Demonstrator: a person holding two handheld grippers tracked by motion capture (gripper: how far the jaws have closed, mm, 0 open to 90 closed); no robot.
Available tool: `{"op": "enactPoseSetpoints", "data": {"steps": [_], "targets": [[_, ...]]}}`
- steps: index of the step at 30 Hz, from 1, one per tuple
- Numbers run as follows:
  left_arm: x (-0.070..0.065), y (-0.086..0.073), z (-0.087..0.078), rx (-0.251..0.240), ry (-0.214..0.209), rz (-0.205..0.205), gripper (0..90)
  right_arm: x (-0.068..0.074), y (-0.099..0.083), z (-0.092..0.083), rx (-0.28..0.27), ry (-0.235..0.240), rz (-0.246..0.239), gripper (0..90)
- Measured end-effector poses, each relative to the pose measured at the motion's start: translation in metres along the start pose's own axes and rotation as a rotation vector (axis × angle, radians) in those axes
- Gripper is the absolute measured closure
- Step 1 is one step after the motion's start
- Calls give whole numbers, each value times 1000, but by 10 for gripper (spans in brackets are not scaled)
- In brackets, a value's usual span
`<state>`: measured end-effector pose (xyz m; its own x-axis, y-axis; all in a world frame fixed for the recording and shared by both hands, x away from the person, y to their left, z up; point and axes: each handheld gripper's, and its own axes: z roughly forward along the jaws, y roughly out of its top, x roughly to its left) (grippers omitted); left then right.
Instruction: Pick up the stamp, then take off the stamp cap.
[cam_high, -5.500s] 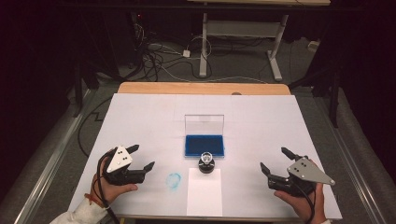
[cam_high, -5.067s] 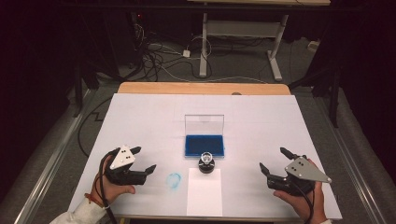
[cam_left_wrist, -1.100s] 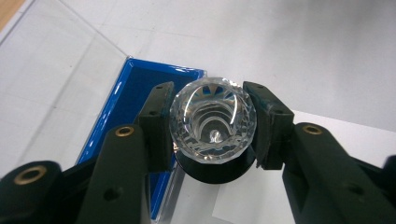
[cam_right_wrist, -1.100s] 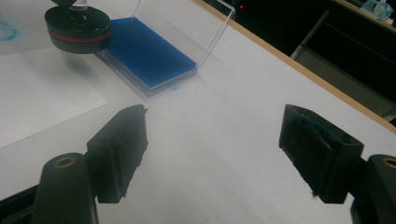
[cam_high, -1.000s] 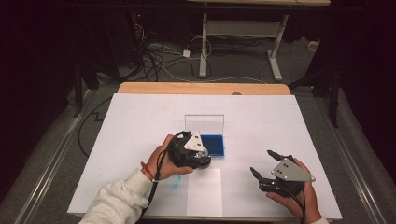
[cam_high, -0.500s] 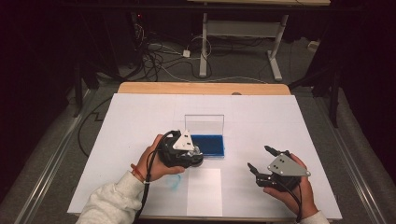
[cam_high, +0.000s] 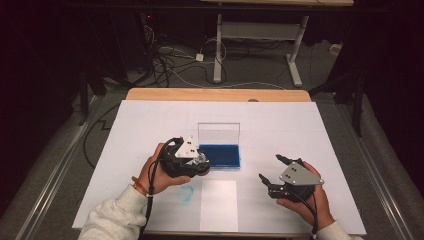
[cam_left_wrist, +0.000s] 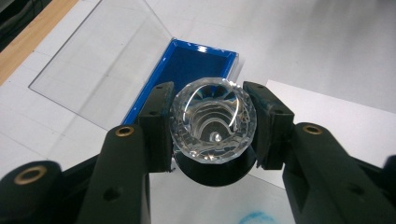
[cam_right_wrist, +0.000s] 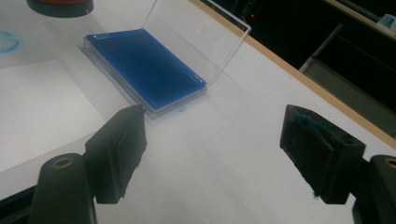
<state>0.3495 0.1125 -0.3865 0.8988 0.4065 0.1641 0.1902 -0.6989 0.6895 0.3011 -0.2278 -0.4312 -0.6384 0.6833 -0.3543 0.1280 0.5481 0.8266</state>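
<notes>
The glass stamp (cam_left_wrist: 214, 126) sits between the two black pads of the left gripper (cam_left_wrist: 213, 127). It has a clear, cut-glass top that sparkles and a round black bottom. The pads press on the clear top from both sides, so the left gripper is closed tight on it and holds it up off the table. In the high view the glass stamp (cam_high: 200, 161) is just beside the near left corner of the blue ink pad (cam_high: 220, 156).

The blue ink pad (cam_left_wrist: 194, 70) lies in a flat box in the middle of the white table (cam_high: 300, 130). The clear lid (cam_high: 218, 134) of the box stands open at the far side. A white sheet of paper (cam_high: 218, 205) lies in front of the box, close to the person. A small blue smudge (cam_high: 186, 193) is on the table left of the paper.

The right gripper (cam_high: 271, 171) is over the table to the right, well apart from the box. Its jaws are wide open and there is nothing between them. In the right gripper view the ink pad (cam_right_wrist: 140, 63) is ahead of the jaws.

About five seconds ago the stamp stood on the table at the top edge of the paper, and both grippers rested open near the table's sides. Now the left gripper has the stamp. Since a second ago, the left hand has pulled a little to the left, away from the ink pad.
</notes>
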Motion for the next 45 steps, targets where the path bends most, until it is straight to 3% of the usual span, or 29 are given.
{"op": "enactPoseSetpoints", "data": {"steps": [15, 19, 22, 25, 27, 32, 39, 41, 45], "targets": [[2, 1, -9, -36, -1, -13, 548, 3, -2, 1, 17, 13, -6, 236], [1, 3, -10, -70, -19, -16, 548, 5, 1, 4, 3, 23, 4, 216], [1, 5, -9, -83, -22, -20, 548, 7, 4, 6, -17, 47, 27, 212], [2, 4, -8, -82, -27, -29, 548, 8, 8, 9, -55, 111, 78, 213], [3, 4, -8, -85, -24, -35, 548, 12, 14, 17, -64, 184, 97, 184], [7, 6, -9, -106, -19, -58, 548, 19, 25, 28, -62, 195, 95, 178], [6, 9, -6, -126, -30, -71, 548, 46, 50, 59, -54, 278, 75, 179], [6, 10, -5, -128, -33, -72, 548, 49, 52, 63, -56, 278, 79, 181], [4, 11, -4, -135, -38, -74, 548, 58, 58, 81, -49, 344, 144, 181]]}}
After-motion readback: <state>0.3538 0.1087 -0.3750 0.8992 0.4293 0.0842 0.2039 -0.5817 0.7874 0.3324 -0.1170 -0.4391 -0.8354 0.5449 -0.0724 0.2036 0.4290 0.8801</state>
